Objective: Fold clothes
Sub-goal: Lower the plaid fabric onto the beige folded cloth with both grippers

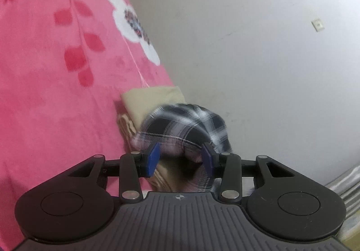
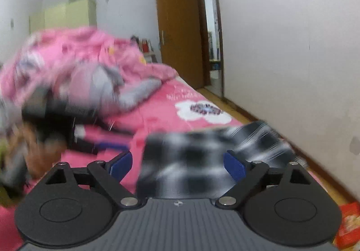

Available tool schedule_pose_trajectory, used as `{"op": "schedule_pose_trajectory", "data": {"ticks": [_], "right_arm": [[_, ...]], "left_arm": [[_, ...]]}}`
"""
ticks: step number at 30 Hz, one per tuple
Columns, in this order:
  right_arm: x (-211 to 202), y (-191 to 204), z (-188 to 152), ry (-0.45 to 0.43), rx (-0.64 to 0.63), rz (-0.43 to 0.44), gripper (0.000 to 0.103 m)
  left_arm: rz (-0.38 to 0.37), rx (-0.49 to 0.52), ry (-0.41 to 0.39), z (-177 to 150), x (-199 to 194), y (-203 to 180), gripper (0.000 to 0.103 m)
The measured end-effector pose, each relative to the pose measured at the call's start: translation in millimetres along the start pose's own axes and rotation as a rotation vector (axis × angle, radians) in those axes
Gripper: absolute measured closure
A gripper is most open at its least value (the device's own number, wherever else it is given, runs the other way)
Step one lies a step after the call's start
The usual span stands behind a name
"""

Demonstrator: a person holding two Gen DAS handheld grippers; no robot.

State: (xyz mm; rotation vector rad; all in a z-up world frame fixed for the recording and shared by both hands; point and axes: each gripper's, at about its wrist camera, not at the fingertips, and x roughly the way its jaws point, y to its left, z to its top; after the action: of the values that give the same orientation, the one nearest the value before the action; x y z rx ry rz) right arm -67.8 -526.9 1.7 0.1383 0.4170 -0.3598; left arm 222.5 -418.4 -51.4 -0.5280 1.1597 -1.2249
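A black-and-white plaid garment (image 1: 180, 122), bundled and blurred, rests partly on a folded beige stack (image 1: 148, 102) at the edge of the pink bedspread (image 1: 56, 71). My left gripper (image 1: 181, 158) stands partly open around the bundle's near end, and the inner faces of its blue pads (image 1: 154, 159) show bare. In the right wrist view the plaid garment (image 2: 186, 149) lies smeared in front of my right gripper (image 2: 177, 165). That gripper is wide open, with pink bedspread (image 2: 157, 116) showing beside its left pad. A blurred dark gripper (image 2: 67, 129) in a hand sits at the left.
A heaped pink quilt (image 2: 74, 59) fills the bed's far end. A white wall (image 1: 247, 48) runs close along the bed's right side, with a narrow floor strip (image 2: 247, 116) between. A brown door (image 2: 177, 26) and a green wardrobe (image 2: 67, 12) stand at the back. A red box (image 2: 348, 221) is at lower right.
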Motion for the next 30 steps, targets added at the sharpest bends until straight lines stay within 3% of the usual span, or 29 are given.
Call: {"op": "schedule_pose_trajectory", "data": {"ticks": [6,12,14,16,17,22,30], "right_arm": [[50,81,-50,0.024,-0.276,-0.265,0.012],[68,109,-63,0.003,-0.459,-0.385,0.014],[73,110,-64,0.011,-0.493,-0.425,0.020],[73,109,-63,0.013,-0.506,-0.459,0.038],[73,107,-62,0.008,-0.495,-0.468,0.039],[66,95,-59,0.004,-0.473,-0.438,0.071],[46,84,-44,-0.042,-0.402,-0.426,0.078]], "left_arm": [[-0.009,-0.128,0.097,-4,24,9,0.062],[-0.072,-0.294,0.118,0,38,26,0.056],[-0.092,-0.341,0.133,1,41,30,0.056],[-0.091,-0.339,0.127,0,38,31,0.056],[-0.093,-0.334,0.122,-2,35,31,0.056],[-0.130,-0.349,0.091,-10,19,35,0.045],[-0.180,-0.393,0.082,-4,26,23,0.035]]}}
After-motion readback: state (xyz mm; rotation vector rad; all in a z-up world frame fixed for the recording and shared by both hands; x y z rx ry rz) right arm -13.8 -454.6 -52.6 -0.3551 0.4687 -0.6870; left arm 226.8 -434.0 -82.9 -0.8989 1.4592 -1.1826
